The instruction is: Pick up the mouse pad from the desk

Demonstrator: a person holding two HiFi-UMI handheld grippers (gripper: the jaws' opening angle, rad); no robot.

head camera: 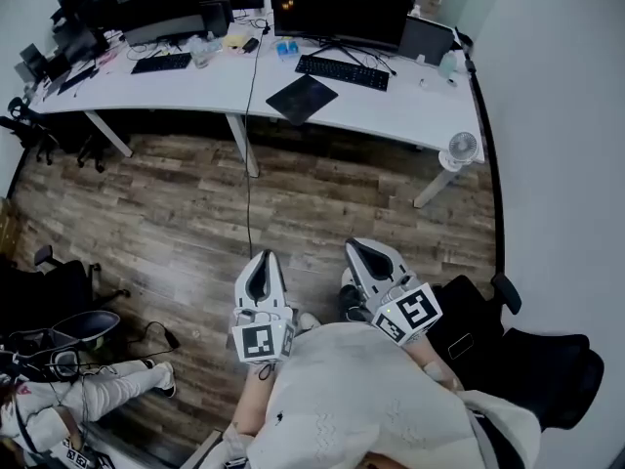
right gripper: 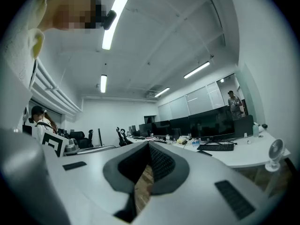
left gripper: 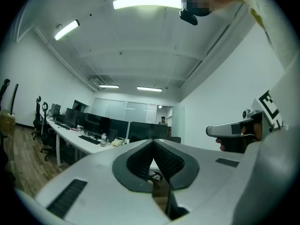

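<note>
Head view is looking steeply down on a person who is standing on a wooden floor (head camera: 176,213) and holding both tongs close to the body, well apart from the white desk (head camera: 410,106) across the top of the picture. The mouse pad (head camera: 303,98), a dark square turned at an angle, is lying flat on that desk, just in front of the black keyboard (head camera: 342,71) and below the wide monitor (head camera: 337,8). A small white fan (head camera: 461,149) is standing at the desk's right end, and a black office chair (head camera: 547,360) is sitting at the person's right. The left gripper (head camera: 260,274) is pointing level toward the desk; in the left gripper view its ribbed pads (left gripper: 140,161) are meeting at the tips with nothing between them. The right gripper (head camera: 367,258) is pointing the same way, and in the right gripper view its pads (right gripper: 161,161) are likewise closing together at the tips, gripping nothing.
</note>
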